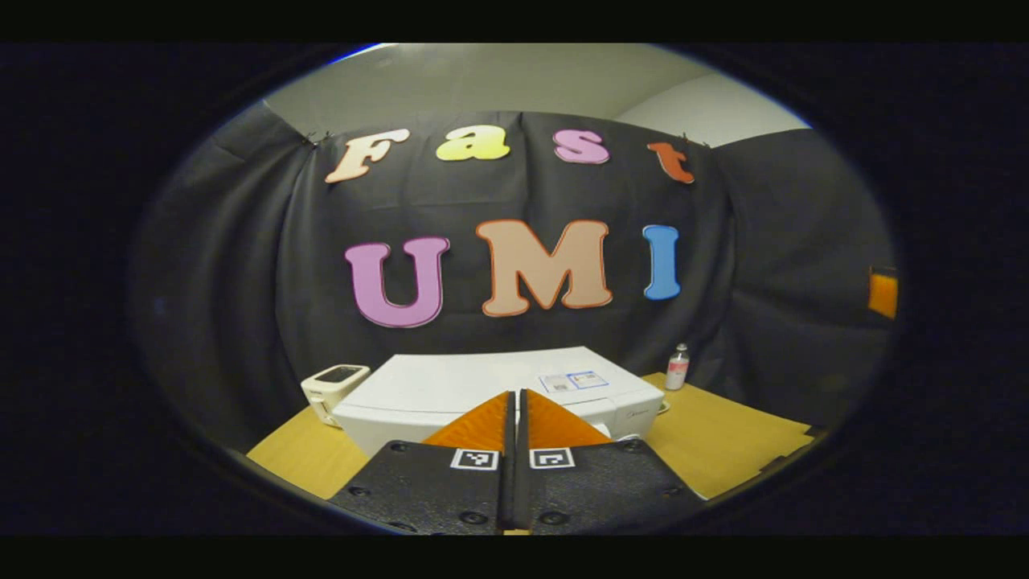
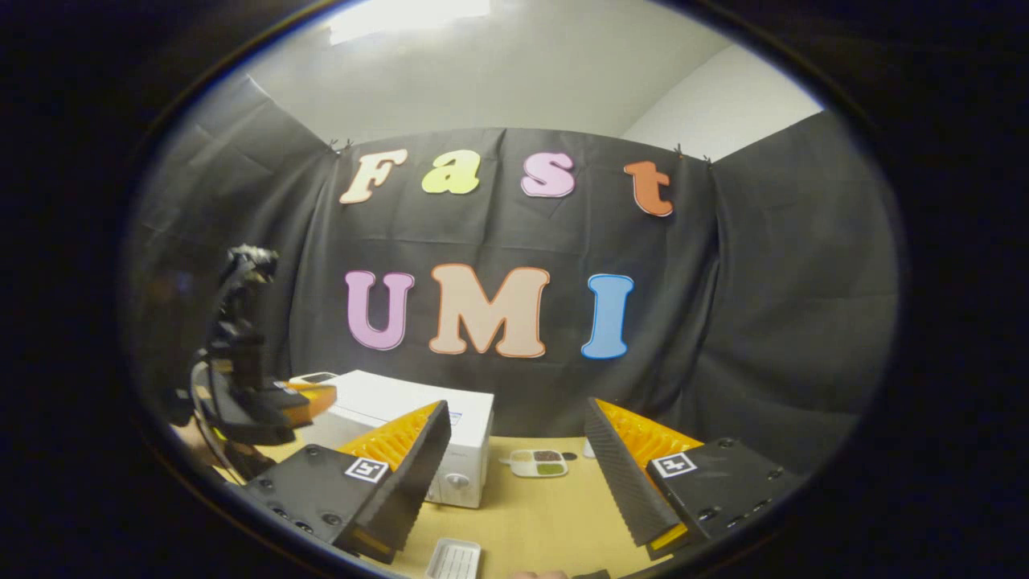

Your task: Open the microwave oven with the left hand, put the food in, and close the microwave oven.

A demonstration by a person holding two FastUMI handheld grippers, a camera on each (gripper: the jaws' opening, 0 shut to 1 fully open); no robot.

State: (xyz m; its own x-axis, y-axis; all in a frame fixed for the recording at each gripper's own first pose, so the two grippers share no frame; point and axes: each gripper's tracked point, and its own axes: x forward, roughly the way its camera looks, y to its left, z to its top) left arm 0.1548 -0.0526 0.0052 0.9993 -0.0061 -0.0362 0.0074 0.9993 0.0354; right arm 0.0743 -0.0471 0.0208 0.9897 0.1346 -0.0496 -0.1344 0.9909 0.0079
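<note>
In the left gripper view, the jaws of the left gripper [image 1: 515, 402] are pressed together with nothing held between them, and they are raised above the top of the microwave oven [image 1: 498, 384]. The oven's front face is largely hidden behind the jaws, so whether its door is closed cannot be made out from here. A small white device with a dark screen [image 1: 336, 383] is seen just beside the oven's left end; its lower part is cut off by the oven. A small bottle [image 1: 678, 366] stands on the desk [image 1: 723, 434] past the oven's right rear corner, close to the booth wall; its contents cannot be told.

In the right gripper view, the jaws of the right gripper [image 2: 514, 422] are spread wide and hold nothing. The microwave oven [image 2: 418, 426] is seen behind the left jaw, partly covered by it, with a knob visible low on its front. To the right of the oven, a small compartmented tray [image 2: 537, 462] lies on the desk [image 2: 555, 515]; light, dark and green portions are seen in its sections, though the food cannot be identified. A white ridged tray [image 2: 454, 559] is cut off at the lower edge. The left gripper [image 2: 277, 410] is seen dimly over the oven's left side, its jaws hard to make out.
</note>
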